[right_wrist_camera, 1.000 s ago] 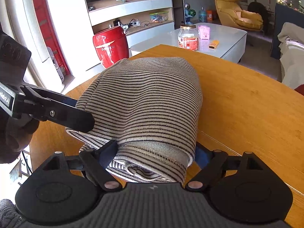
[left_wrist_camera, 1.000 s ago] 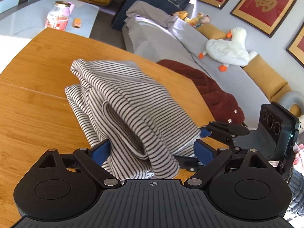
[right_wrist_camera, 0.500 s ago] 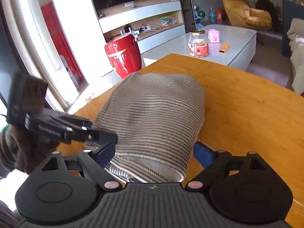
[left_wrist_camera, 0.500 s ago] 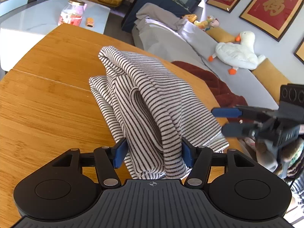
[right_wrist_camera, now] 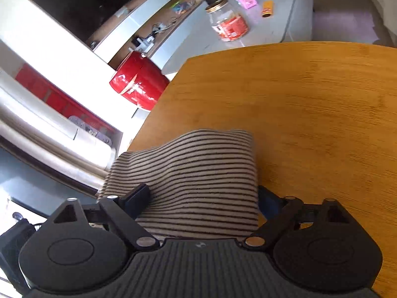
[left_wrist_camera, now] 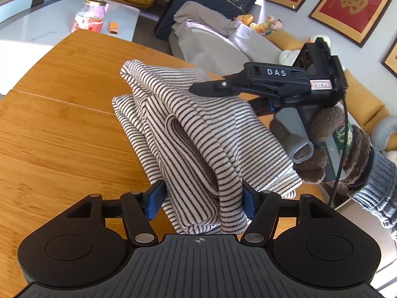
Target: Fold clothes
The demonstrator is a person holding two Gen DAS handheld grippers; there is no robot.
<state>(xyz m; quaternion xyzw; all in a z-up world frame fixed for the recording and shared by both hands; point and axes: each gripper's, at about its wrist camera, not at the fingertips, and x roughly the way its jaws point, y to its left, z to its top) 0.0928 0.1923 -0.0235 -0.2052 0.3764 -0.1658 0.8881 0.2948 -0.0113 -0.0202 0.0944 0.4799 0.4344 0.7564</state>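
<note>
A black-and-white striped garment [left_wrist_camera: 198, 129] lies bunched in thick folds on the wooden table [left_wrist_camera: 62, 136]. My left gripper [left_wrist_camera: 201, 201] has its blue pads against both sides of the garment's near end, and its jaws are opening slightly. In the left wrist view the right gripper comes in from the right, rolled on its side, its upper finger [left_wrist_camera: 248, 80] lying over the top of the pile. In the right wrist view the garment [right_wrist_camera: 198, 173] fills the gap of my right gripper [right_wrist_camera: 201, 198], whose jaws are closing around it.
A gloved hand [left_wrist_camera: 330, 149] holds the right gripper at the table's right edge. Beyond the table are a grey sofa [left_wrist_camera: 211, 44], a white low table with a glass jar [left_wrist_camera: 89, 16], and a red pot [right_wrist_camera: 139, 84] on the floor.
The left jaws narrowed from wide open onto the garment's near end. The right gripper swung in from the right edge, rolled onto its side and came over the pile.
</note>
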